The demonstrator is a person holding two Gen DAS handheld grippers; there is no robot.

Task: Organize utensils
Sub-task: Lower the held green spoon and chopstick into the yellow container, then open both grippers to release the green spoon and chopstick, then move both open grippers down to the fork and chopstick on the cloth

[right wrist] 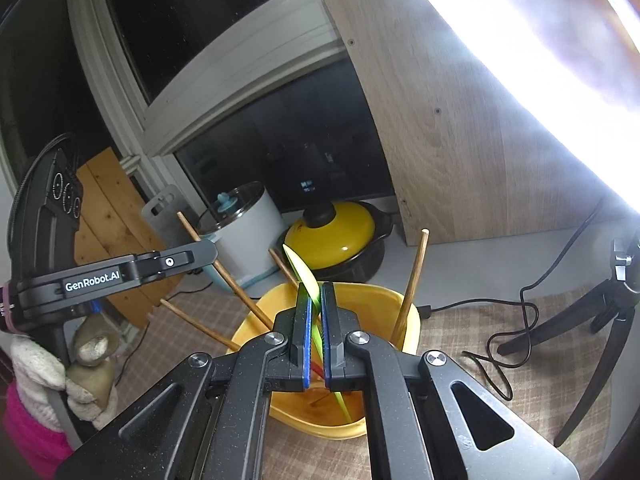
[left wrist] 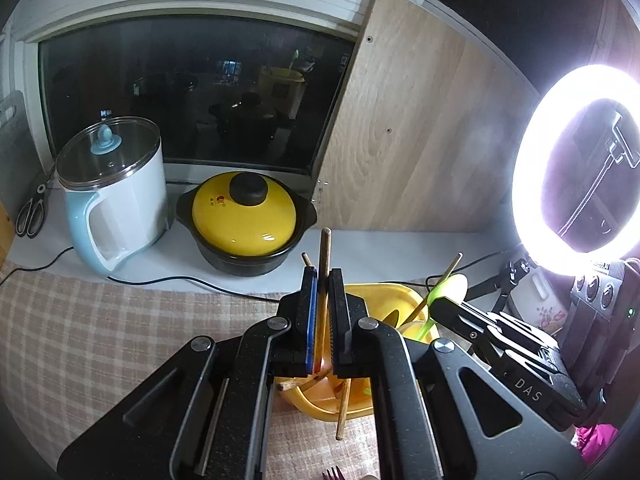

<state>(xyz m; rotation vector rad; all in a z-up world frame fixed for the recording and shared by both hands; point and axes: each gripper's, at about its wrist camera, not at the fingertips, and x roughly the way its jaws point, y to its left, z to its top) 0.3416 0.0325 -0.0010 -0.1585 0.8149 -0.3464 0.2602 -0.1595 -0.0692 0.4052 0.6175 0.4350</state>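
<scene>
The checked-cloth surface (left wrist: 100, 320) carries a yellow tub (right wrist: 408, 308) just below the jaws; kettle (left wrist: 120, 200) and pot (left wrist: 244, 220) stand beyond.

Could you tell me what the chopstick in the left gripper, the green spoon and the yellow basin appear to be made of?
Chopstick: probably wood or bamboo; matte brown, with faint grain. Green spoon: likely plastic; a uniform lime colour, thin, and glowing slightly translucent in the light. Yellow basin: apparently plastic; a smooth, semi-glossy moulded wall with a rounded rim.
</scene>
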